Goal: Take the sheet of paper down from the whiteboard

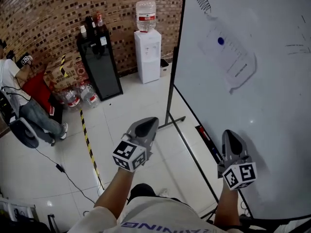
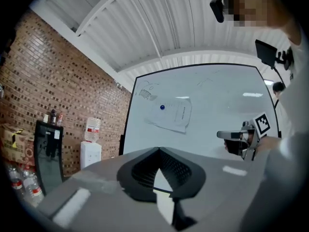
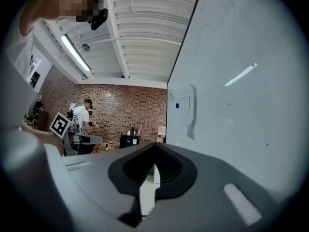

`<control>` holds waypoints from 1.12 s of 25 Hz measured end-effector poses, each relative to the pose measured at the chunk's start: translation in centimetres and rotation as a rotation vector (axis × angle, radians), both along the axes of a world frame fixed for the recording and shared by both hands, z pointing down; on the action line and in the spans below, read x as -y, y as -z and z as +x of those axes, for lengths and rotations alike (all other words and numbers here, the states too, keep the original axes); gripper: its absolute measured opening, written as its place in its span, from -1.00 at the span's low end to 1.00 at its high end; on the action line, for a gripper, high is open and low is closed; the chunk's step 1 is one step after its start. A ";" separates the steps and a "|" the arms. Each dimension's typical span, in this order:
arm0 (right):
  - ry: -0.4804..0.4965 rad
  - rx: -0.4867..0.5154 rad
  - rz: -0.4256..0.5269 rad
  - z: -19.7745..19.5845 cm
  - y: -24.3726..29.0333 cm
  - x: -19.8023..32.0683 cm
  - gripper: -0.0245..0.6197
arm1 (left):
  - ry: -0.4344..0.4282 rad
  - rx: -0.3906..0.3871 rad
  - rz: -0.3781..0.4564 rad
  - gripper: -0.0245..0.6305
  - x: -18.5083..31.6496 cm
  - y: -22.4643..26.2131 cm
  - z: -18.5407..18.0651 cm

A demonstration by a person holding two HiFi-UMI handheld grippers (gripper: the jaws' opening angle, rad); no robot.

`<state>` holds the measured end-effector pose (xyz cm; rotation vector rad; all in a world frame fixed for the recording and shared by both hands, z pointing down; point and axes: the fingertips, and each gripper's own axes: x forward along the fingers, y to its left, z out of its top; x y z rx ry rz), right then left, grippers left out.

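A white sheet of paper [image 1: 228, 55] hangs on the whiteboard [image 1: 272, 130], pinned by a blue magnet [image 1: 221, 41]. The same sheet of paper [image 2: 171, 114] shows ahead in the left gripper view, and as a narrow strip of paper [image 3: 185, 109] in the right gripper view. My left gripper [image 1: 146, 126] is shut and empty, out over the floor left of the board's edge. My right gripper [image 1: 232, 141] is shut and empty too, in front of the board's lower part, well below the sheet. Both point level, apart from the paper.
The whiteboard stands on a black frame [image 1: 171, 96] with a tray [image 1: 206, 140] at its lower edge. A water dispenser [image 1: 147, 47], a black cabinet [image 1: 99, 62] and water bottles [image 1: 80, 97] line the brick wall. A seated person [image 1: 22, 106] is at far left. A cable [image 1: 68, 176] crosses the floor.
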<state>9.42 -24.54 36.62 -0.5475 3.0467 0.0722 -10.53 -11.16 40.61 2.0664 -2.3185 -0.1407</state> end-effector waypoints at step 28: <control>-0.708 0.065 0.113 -3.7 7.1 9.0 -0.90 | -0.762 0.103 0.113 -0.92 26.6 7.8 -5.9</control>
